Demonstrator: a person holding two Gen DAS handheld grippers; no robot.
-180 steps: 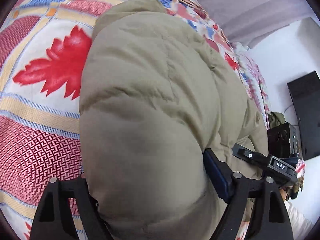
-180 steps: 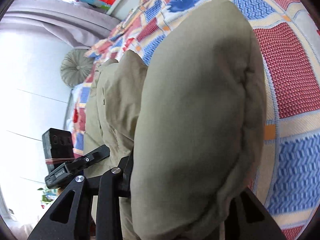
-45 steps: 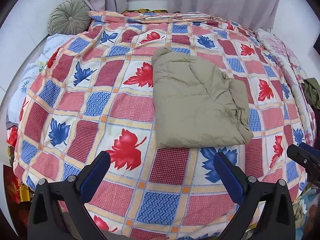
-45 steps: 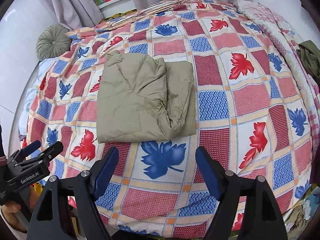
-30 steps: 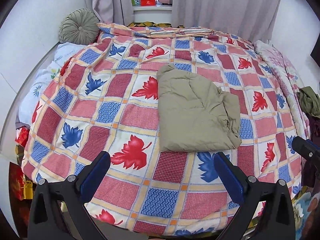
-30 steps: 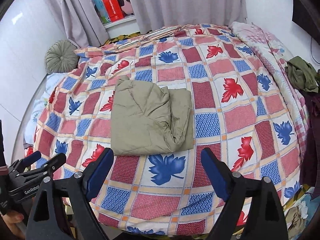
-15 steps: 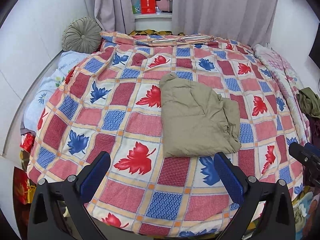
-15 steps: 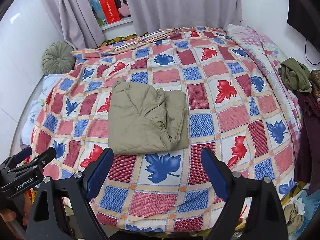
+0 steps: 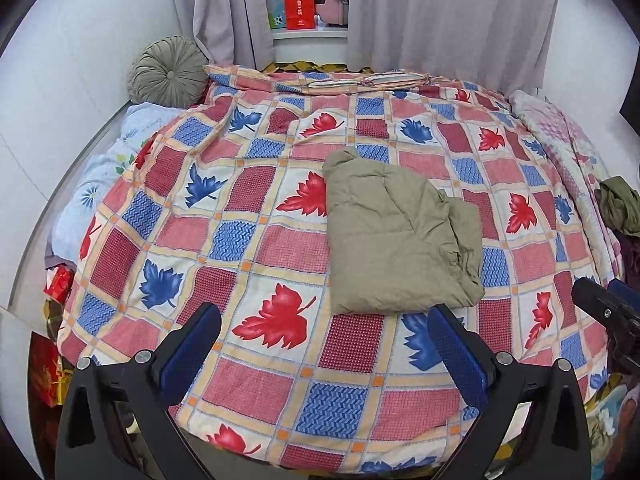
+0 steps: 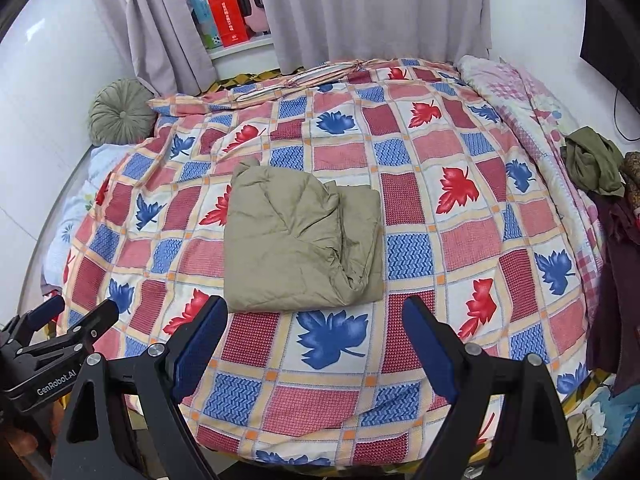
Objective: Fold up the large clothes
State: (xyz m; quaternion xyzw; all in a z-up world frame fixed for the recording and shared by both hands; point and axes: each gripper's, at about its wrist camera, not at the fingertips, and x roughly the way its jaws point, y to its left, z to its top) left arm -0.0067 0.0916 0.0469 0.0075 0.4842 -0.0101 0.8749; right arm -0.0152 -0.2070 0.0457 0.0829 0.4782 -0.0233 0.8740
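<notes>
A khaki padded jacket (image 9: 394,240) lies folded into a rough square in the middle of the bed; it also shows in the right wrist view (image 10: 298,240). My left gripper (image 9: 324,344) is open and empty, held back over the bed's near edge, well short of the jacket. My right gripper (image 10: 316,340) is open and empty too, just in front of the jacket's near edge and apart from it. Each gripper shows at the side of the other's view, the right (image 9: 604,312) and the left (image 10: 60,328).
The bed carries a quilt (image 9: 260,248) of red and blue leaf squares. A round green cushion (image 9: 168,72) sits at its far left. Dark and green clothes (image 10: 592,164) are piled at the right edge. Curtains and a windowsill with boxes (image 10: 228,16) stand behind.
Six seconds ago both grippers were shut on the jacket, close up. They have let go and drawn back from the bed; over the last second they rose slightly and the jacket lies still.
</notes>
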